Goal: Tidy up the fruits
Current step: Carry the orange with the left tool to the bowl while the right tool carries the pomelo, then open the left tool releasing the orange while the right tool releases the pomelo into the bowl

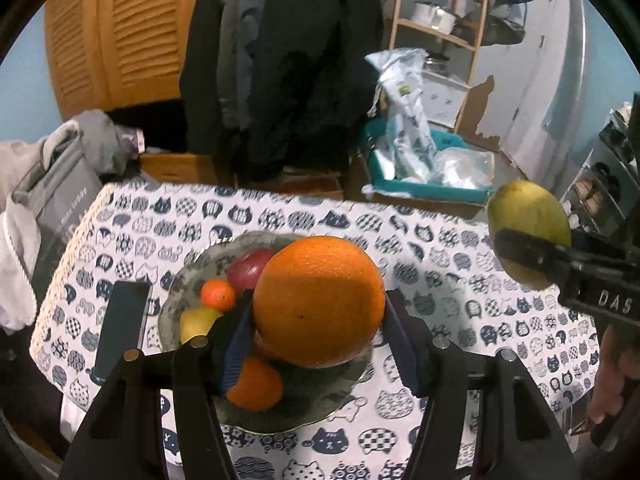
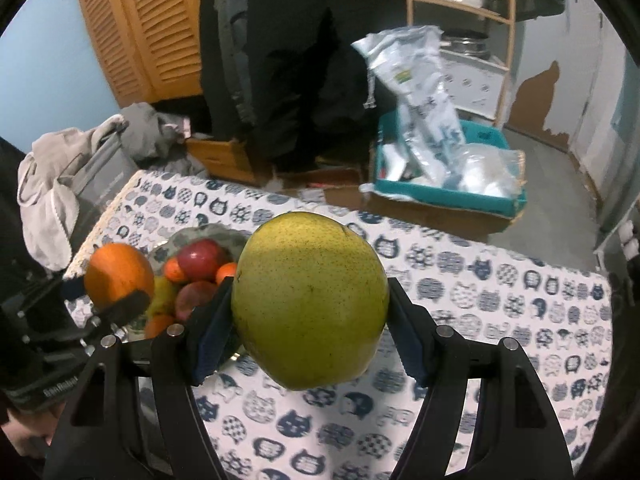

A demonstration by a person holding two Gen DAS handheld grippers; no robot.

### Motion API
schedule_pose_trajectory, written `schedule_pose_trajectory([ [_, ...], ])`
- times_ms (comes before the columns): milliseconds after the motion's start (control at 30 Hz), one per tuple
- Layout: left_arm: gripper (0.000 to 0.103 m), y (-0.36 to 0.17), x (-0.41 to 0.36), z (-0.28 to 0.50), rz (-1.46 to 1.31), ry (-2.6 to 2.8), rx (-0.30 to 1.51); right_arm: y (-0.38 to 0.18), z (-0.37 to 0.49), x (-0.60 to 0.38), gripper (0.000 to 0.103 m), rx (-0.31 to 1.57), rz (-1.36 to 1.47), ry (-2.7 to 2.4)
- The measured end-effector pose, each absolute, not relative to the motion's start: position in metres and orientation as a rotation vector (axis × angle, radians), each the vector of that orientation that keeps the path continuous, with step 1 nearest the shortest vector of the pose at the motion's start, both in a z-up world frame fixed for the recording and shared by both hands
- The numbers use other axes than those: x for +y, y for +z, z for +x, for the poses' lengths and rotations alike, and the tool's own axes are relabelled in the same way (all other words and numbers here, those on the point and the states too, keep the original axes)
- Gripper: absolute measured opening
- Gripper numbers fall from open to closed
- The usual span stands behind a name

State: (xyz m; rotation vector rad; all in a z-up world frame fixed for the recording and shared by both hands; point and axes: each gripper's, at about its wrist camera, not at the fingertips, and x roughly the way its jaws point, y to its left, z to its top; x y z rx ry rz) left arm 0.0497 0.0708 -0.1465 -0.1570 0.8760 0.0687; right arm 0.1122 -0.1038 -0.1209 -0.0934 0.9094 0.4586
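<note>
Left wrist view: left gripper [image 1: 320,316] clamped on the orange [image 1: 319,300], above the fruit plate [image 1: 180,280]. Right gripper [image 2: 310,312] clamped on a green pear [image 2: 310,304], over the tablecloth [image 2: 500,300] at the plate's three o'clock. Step: carrying fruit. Next move, judged: lower gently, then release.

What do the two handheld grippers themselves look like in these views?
Both are matte black. The left gripper and right gripper each have two fingers faced with ribbed dark blue pads, and silver pins at the linkage joints. The right gripper's side carries white letters reading "DAS".
</note>
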Motion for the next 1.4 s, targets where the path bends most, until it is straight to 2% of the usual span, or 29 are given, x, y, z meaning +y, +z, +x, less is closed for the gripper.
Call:
schedule_pose_trajectory([
  [500, 0.063, -0.208, 0.091, 0.048, -0.195, 0.076, 1.0, -0.19, 0.132, -0.037, 0.072, 1.062, -0.119, 0.52],
  [833, 0.064, -0.236, 0.094, 0.047, -0.219, 0.063, 1.072, -0.217, 0.139, -0.019, 0.072, 1.121, -0.126, 0.536],
  [1133, 0.064, -0.235, 0.092, 0.047, -0.223, 0.042, 1.038, -0.232, 0.147, -0.013, 0.072, 1.158, -0.114, 0.54],
  [1200, 0.071, -0.234, 0.091, 0.048, -0.229, 0.029, 1.034, -0.235, 0.149, -0.012, 0.072, 1.165, -0.108, 0.538],
  [1400, 0.072, -0.238, 0.095, 0.05, -0.247, 0.048, 1.043, -0.241, 0.155, -0.009, 0.072, 1.178, -0.078, 0.546],
])
